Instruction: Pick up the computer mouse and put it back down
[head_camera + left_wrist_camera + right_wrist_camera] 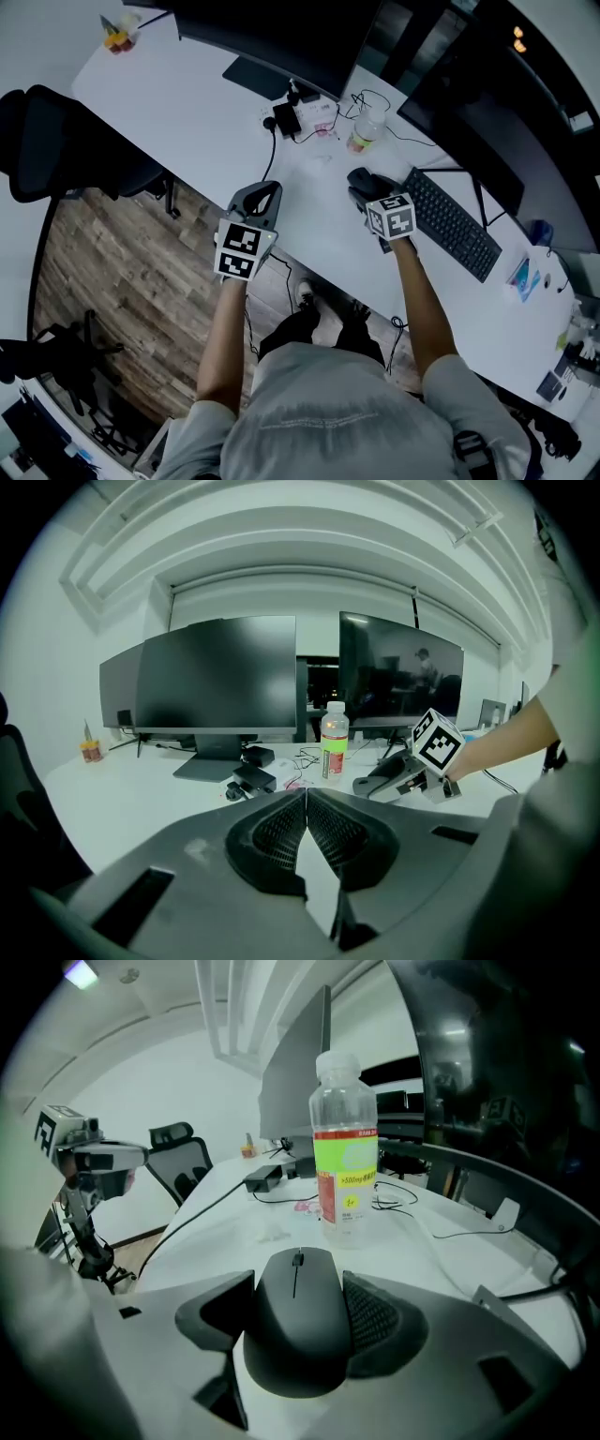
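A black computer mouse (298, 1321) sits between the two ribbed pads of my right gripper (298, 1283), which is shut on its sides. Whether it rests on the white desk (197, 122) or hangs just above it, I cannot tell. From the head view the right gripper (364, 187) covers most of the mouse, left of the keyboard. My left gripper (259, 200) hovers at the desk's near edge, shut, with nothing between its touching pads (281, 832). The right gripper's marker cube (439, 742) appears in the left gripper view.
A clear bottle with a green label (345, 1152) stands just beyond the mouse. A black keyboard (450, 223) lies to the right. Dark monitors (281, 37) line the back; a power adapter and cables (286, 117) lie near them. An office chair (56, 141) stands left.
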Available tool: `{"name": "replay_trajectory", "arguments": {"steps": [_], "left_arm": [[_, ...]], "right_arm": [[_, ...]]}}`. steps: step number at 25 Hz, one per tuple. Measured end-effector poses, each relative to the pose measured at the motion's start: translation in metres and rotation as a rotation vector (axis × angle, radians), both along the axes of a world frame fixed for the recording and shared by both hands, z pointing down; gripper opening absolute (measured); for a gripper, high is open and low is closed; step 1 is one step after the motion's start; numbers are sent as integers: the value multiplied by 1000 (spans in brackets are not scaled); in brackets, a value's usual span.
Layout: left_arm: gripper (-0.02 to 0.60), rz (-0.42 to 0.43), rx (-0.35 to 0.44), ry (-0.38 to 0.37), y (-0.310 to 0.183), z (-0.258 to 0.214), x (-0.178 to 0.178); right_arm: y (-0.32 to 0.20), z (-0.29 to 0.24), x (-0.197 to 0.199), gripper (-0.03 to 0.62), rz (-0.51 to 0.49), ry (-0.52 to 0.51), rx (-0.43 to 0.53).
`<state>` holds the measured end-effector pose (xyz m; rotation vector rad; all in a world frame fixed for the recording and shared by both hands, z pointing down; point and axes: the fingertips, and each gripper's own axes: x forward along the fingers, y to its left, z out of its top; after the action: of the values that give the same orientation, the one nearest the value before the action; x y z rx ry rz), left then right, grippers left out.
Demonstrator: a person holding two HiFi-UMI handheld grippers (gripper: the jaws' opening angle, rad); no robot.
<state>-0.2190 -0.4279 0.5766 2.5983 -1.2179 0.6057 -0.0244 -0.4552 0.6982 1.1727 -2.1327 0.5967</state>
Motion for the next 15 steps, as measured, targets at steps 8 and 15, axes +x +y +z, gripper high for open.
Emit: {"name": "replay_trajectory", "arguments": {"steps": [8,15], "left_arm": [[14,1,-27,-2,-9,15,-3],[14,16,-27,-10,-9,13,0]], "right_arm": [[-9,26,-6,293,-20,65,-20],[-12,32,-10,298,-21,86,-39]]}}
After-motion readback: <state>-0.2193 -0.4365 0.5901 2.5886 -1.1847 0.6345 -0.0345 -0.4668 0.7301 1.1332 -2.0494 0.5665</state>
